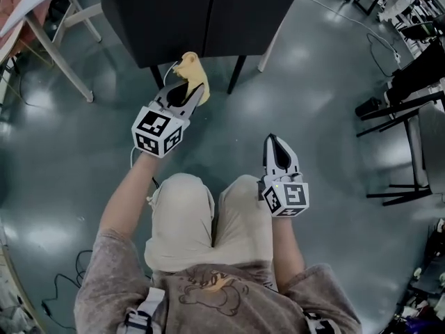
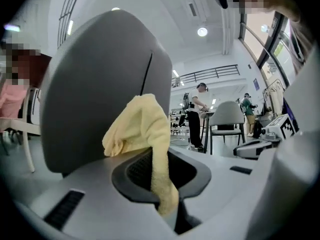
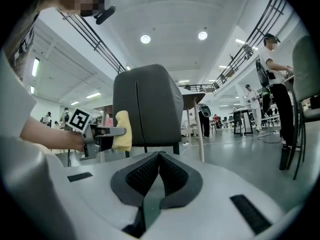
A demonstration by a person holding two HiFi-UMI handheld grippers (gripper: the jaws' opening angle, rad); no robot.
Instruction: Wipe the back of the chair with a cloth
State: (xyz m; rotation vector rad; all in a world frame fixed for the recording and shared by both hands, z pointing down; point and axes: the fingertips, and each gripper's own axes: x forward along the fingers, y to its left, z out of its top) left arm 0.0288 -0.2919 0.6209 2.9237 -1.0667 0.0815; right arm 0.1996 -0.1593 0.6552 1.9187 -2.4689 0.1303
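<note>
The dark grey chair back fills the top of the head view and stands close in front in the left gripper view as chair back. My left gripper is shut on a yellow cloth, whose bunched end sits just below and before the chair back; touching cannot be told. In the right gripper view the same chair back and cloth show to the left. My right gripper hangs lower over the person's knee, shut with nothing in it.
A white table leg stands at upper left. Black chair frames stand at the right. Cables lie on the grey floor. People stand at tables in the far room.
</note>
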